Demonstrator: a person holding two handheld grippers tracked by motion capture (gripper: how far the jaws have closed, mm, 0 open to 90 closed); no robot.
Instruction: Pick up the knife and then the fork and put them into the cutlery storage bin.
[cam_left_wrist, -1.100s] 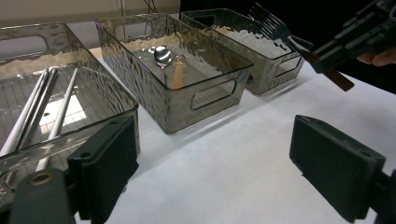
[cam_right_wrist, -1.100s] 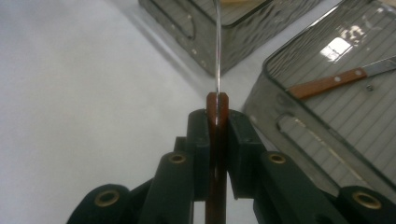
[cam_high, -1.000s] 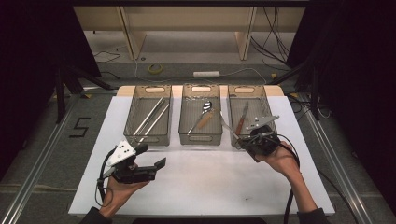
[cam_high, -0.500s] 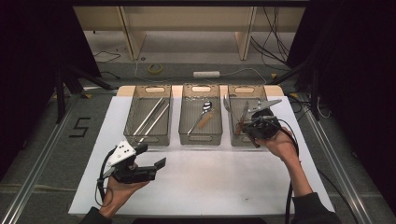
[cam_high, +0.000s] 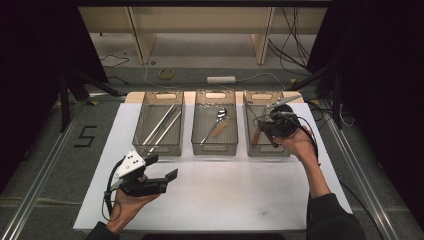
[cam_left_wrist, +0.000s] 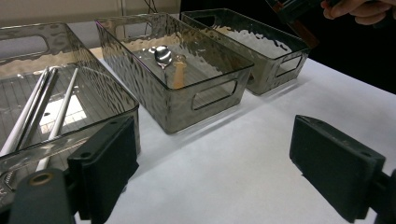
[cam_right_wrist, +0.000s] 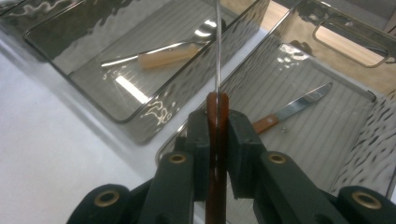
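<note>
- One knife (cam_right_wrist: 217, 116) with a reddish-brown handle is clamped between the pads of the right tongs (cam_right_wrist: 217, 135), its thin blade pointing toward 12 o'clock in the right gripper view; in the high view the blade (cam_high: 282, 101) sticks out over the right bin toward 1 o'clock.
- A second knife (cam_right_wrist: 292, 109) lies flat on the floor of the right bin (cam_high: 249, 107), under the held one, at 3 o'clock from it in the right gripper view.
- Three clear bins stand in a row at the desk's 12 o'clock edge: the right bin, the middle bin (cam_high: 200, 131) and the left bin (cam_high: 145, 110).
- The middle bin holds one spoon (cam_high: 216, 123) with a pale wooden handle.
- The left bin holds two long pale sticks (cam_high: 162, 125), lying side by side.
- The left tongs (cam_high: 161, 167) rest at 7 o'clock on the white desk (cam_high: 240, 195), jaws wide apart with nothing between them.
- The middle bin's wall stands between the held knife and the spoon.
</note>
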